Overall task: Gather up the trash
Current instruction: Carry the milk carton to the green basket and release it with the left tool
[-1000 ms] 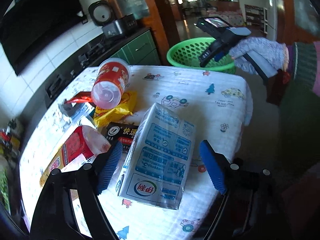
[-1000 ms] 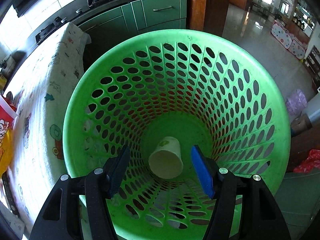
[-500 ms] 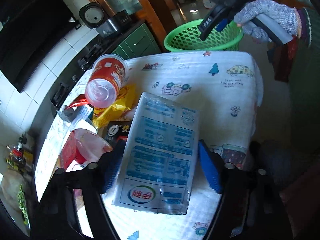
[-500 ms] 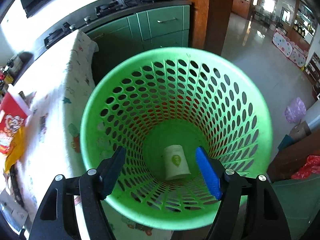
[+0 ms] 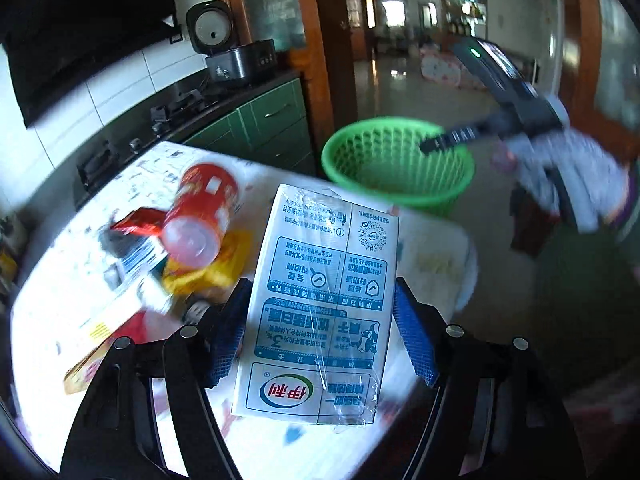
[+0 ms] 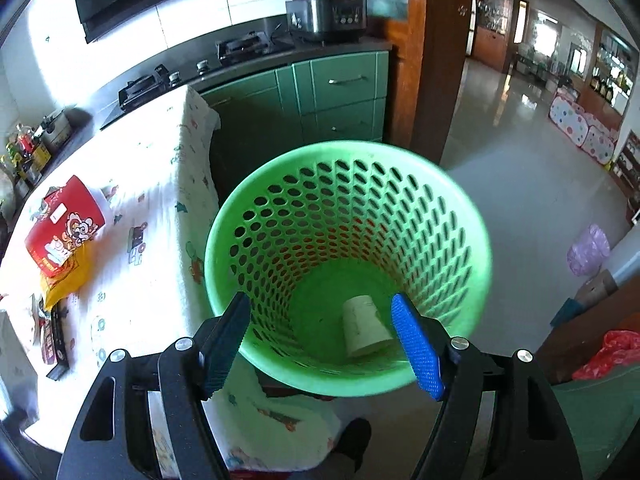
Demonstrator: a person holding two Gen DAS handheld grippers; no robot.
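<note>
The left gripper (image 5: 320, 336) clamps a white milk carton (image 5: 320, 304) between its blue pads, above the table (image 5: 432, 248) – the green basket (image 5: 400, 168) lies at 12 o'clock. The right gripper (image 6: 324, 340) hangs open, empty – a paper cup (image 6: 364, 326) lies on the basket floor between its fingers.

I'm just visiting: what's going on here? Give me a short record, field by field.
Left gripper: closed on the milk carton, lifted above the table
Right gripper: open, empty, above the green basket
In basket: one paper cup on its side
Left on table: red snack cup, yellow wrapper, other wrappers
</note>
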